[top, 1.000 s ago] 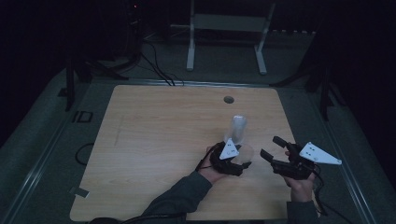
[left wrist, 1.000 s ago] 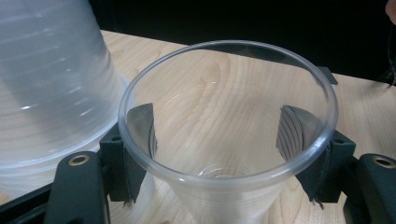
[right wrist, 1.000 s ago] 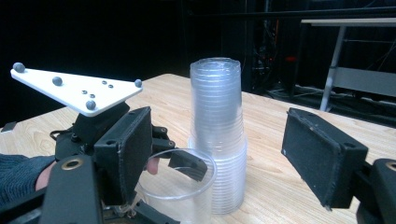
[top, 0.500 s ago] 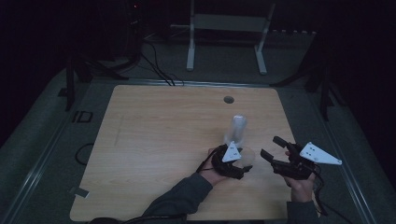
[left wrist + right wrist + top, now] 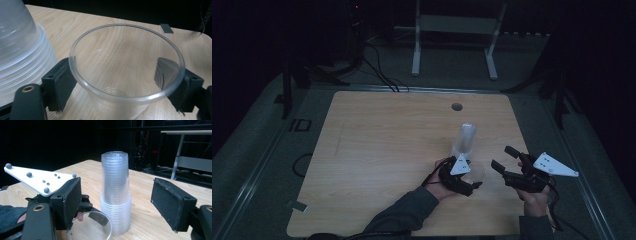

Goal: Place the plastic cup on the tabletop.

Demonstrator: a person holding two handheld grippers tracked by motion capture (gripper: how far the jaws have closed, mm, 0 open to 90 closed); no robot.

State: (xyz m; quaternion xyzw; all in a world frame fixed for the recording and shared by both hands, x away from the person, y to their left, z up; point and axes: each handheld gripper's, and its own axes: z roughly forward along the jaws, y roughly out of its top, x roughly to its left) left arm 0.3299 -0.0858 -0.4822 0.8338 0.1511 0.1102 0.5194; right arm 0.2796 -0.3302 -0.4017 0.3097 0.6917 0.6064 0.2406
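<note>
Left gripper (image 5: 125, 85): I see its jaws have just been opening; they now stand spread either side of the single cup (image 5: 126, 72), pads seemingly off its wall.
Cup: upright on the worktop (image 5: 377, 150), mouth up, long axis vertical.
Stack of cups (image 5: 464, 141): one stack, at 12 o'clock from my left gripper, just beside the loose cup.
Right gripper (image 5: 508, 159): spread, empty, at 3 o'clock, farther off.
Count: one loose cup, one stack, two grippers.

A dim recording lab or studio, by the look of it. The pale wooden counter with rounded corners (image 5: 377, 150) stands alone on grey carpet (image 5: 262, 135), with black cables (image 5: 377, 75) trailing past a white metal stand (image 5: 452, 30) in the dark.
</note>
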